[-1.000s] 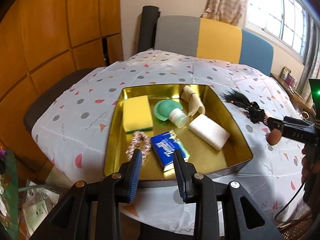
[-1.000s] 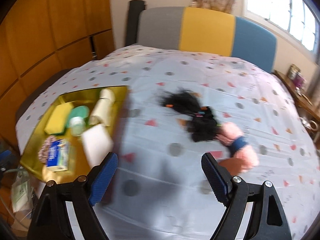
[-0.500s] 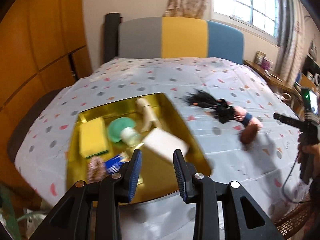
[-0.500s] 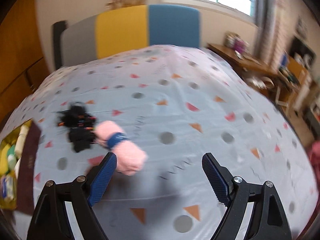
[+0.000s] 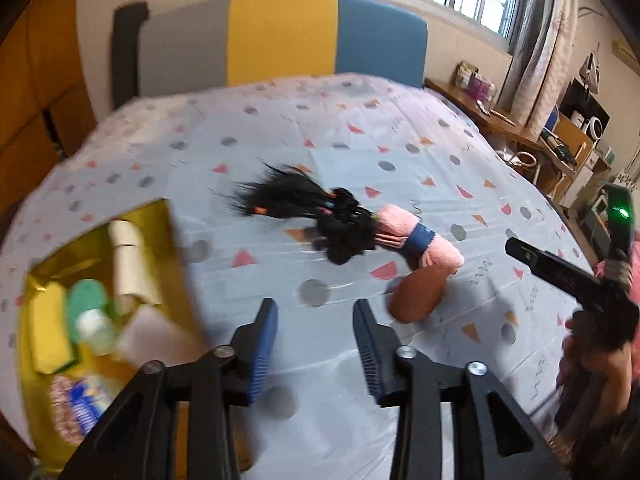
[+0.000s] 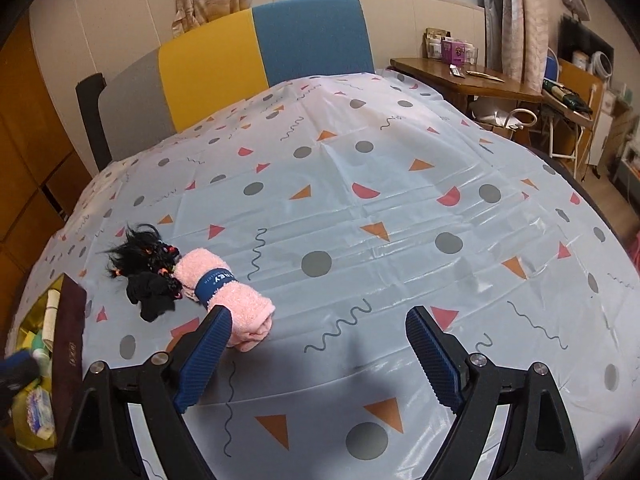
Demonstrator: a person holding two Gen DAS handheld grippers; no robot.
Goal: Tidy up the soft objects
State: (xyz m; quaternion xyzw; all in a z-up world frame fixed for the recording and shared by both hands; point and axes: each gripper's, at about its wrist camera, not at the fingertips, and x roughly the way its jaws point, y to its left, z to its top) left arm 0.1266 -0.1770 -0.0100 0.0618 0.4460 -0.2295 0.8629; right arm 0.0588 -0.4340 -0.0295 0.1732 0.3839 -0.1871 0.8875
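A rolled pink towel point(image 5: 424, 240) with a blue band lies on the patterned tablecloth, touching a black wig point(image 5: 304, 204) with coloured ties. A brown oval object point(image 5: 418, 294) lies just in front of the towel. Both show in the right wrist view, towel point(image 6: 236, 292) and wig point(image 6: 148, 264). My left gripper point(image 5: 316, 344) is open and empty, near the brown object. My right gripper point(image 6: 316, 352) is open wide and empty, its left finger beside the towel. A gold tray point(image 5: 176, 248) at the left holds a yellow sponge point(image 5: 52, 332), white foam and other soft items.
A grey, yellow and blue chair back point(image 6: 260, 60) stands behind the table. A wooden side table point(image 6: 472, 80) with clutter is at the back right. The right gripper's body point(image 5: 568, 280) shows at the right of the left wrist view.
Both grippers have swung to the right, away from the gold tray. The left wrist view now centres on the towel and wig. The right gripper has stayed wide open.
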